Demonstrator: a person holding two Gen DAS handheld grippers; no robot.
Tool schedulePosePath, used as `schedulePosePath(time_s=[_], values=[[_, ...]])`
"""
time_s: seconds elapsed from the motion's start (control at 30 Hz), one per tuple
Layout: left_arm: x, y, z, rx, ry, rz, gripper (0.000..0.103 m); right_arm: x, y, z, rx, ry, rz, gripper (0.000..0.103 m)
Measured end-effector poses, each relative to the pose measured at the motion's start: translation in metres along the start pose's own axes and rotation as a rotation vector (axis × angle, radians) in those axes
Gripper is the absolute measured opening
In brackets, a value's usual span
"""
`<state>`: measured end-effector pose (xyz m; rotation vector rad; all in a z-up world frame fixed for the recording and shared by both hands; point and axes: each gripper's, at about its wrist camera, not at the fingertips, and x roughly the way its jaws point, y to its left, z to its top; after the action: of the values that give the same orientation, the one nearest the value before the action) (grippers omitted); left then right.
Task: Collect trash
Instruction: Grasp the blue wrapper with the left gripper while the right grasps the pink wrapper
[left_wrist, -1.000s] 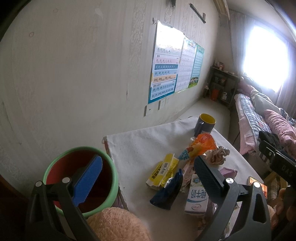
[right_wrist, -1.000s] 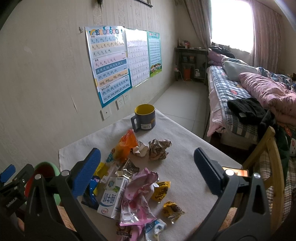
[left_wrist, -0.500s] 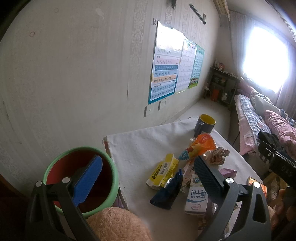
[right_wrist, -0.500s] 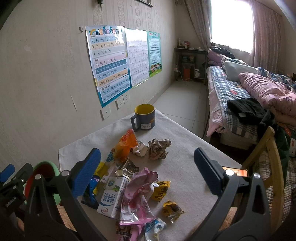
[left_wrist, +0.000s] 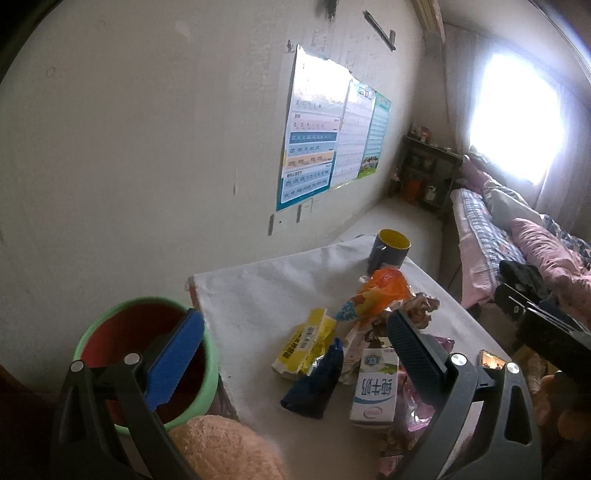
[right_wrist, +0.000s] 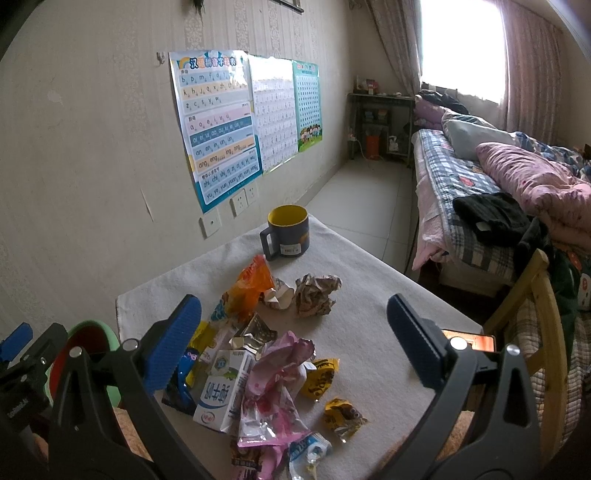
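Several pieces of trash lie on a white-covered table (right_wrist: 369, 280): a white milk carton (right_wrist: 221, 391), a pink wrapper (right_wrist: 273, 387), an orange bag (right_wrist: 251, 284), a crumpled paper ball (right_wrist: 316, 293) and small yellow wrappers (right_wrist: 319, 374). The left wrist view shows the milk carton (left_wrist: 375, 391), a yellow packet (left_wrist: 304, 341) and a dark blue wrapper (left_wrist: 314, 380). A green bin with a red inside (left_wrist: 144, 350) stands at the table's left end. My left gripper (left_wrist: 291, 350) hangs open between bin and trash. My right gripper (right_wrist: 295, 339) is open above the pile, holding nothing.
A dark mug with a yellow inside (right_wrist: 288, 230) stands at the table's far edge. A phone (right_wrist: 469, 339) lies at the right edge by a wooden chair (right_wrist: 532, 295). A bed (right_wrist: 498, 184) fills the right side. Posters (right_wrist: 221, 122) hang on the wall.
Both grippers stay open. The left wrist view has swung a little, so the bin and the trash sit slightly further right in it. The right view is unchanged.
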<state>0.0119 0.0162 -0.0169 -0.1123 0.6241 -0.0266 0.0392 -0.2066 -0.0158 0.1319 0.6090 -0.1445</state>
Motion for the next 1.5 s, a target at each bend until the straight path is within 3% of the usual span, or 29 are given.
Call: schedulePosePath(time_s=[0.27,0.4,0.47,0.53,0.63,0.7,0.77,0.93,1.0,1.07,1.1,1.23,1.5], values=[[0.004,-0.005,-0.006,0.063,-0.02,0.034,0.095,0.006,-0.011,-0.008,0.001,0.036,-0.005,0.099],[0.033,-0.001,-0.017,0.123,0.138,0.092,0.095,0.017,-0.022,-0.022,-0.009,0.093,-0.02,0.099],[0.041,0.001,-0.024,0.114,0.154,0.103,0.095,0.022,-0.028,-0.032,-0.014,0.124,-0.026,0.099],[0.051,0.003,-0.029,0.112,0.183,0.082,0.095,0.026,-0.034,-0.041,-0.013,0.153,-0.027,0.099],[0.084,-0.004,-0.037,0.119,0.297,-0.029,0.094,0.033,-0.038,-0.049,-0.001,0.186,-0.016,0.099],[0.101,-0.014,-0.041,0.174,0.333,-0.038,0.084,0.035,-0.038,-0.05,0.007,0.196,-0.006,0.099],[0.119,-0.024,-0.046,0.229,0.374,-0.03,0.068,0.035,-0.036,-0.05,0.004,0.194,0.007,0.099],[0.147,-0.038,-0.066,0.195,0.471,-0.083,0.045,0.037,-0.033,-0.052,-0.01,0.203,0.031,0.099],[0.15,-0.037,-0.07,0.185,0.499,-0.106,0.027,0.038,-0.036,-0.053,0.001,0.214,0.038,0.099],[0.151,-0.038,-0.073,0.182,0.489,-0.122,0.021,0.041,-0.039,-0.054,0.022,0.233,0.052,0.099],[0.149,-0.037,-0.074,0.177,0.489,-0.132,0.013,0.043,-0.039,-0.055,0.031,0.239,0.059,0.099],[0.136,-0.03,-0.069,0.15,0.441,-0.148,0.013,0.05,-0.041,-0.059,0.06,0.274,0.088,0.099],[0.067,-0.003,-0.041,0.071,0.291,-0.152,0.013,0.069,-0.05,-0.07,0.137,0.346,0.128,0.099]])
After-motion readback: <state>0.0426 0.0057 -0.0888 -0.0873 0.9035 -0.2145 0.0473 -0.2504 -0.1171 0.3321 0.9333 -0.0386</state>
